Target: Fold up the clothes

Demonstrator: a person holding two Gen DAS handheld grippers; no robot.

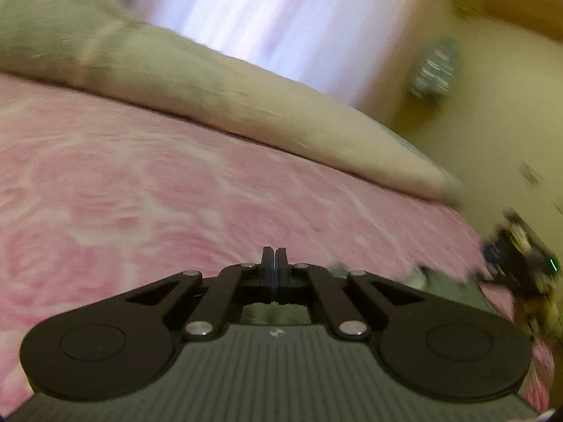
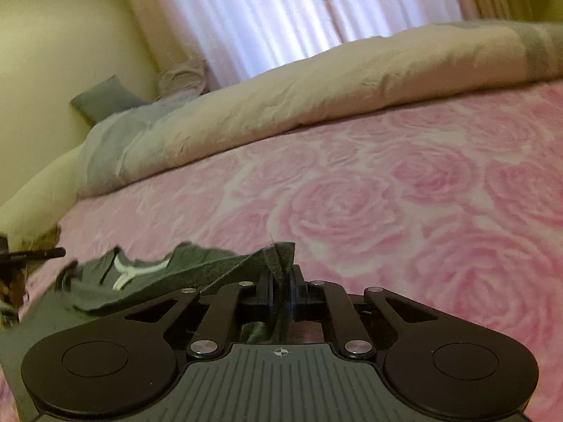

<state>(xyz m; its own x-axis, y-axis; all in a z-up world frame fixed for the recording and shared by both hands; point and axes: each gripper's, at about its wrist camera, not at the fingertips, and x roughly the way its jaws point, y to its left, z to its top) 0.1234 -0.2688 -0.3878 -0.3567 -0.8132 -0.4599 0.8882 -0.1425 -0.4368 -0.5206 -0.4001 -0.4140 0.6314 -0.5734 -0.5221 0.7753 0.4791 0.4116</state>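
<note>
Left wrist view: the left gripper (image 1: 274,256) hovers low over a bed spread with a pink rose-print blanket (image 1: 147,190), its two black fingers pressed together with no gap between the tips. A sliver of grey-green cloth shows behind the fingers and through the opening in the linkage, but blur leaves it unclear whether any of it is pinched. More of the dark green garment (image 1: 443,283) lies just to the right, near the bed's right edge, where the other tool (image 1: 520,263) appears as a dark smear. A beige duvet (image 1: 246,105) is bunched along the far side of the bed, beneath pale curtains (image 1: 281,17) and a yellow wall (image 1: 492,105). The whole frame is streaked by motion.

Right wrist view: the right gripper (image 2: 280,274) is clamped on a folded edge of the dark green garment (image 2: 183,267), which stands up in a peak between the fingers. From there the cloth trails left across the pink blanket (image 2: 387,204), a white printed mark showing on it, toward the bed's left edge. The tip of the left tool (image 2: 38,254) pokes in there. The beige duvet (image 2: 352,84) banks along the far side, with a grey pillow (image 2: 105,100) at the far left corner against the yellow wall (image 2: 52,52) and the curtains (image 2: 299,10).
</note>
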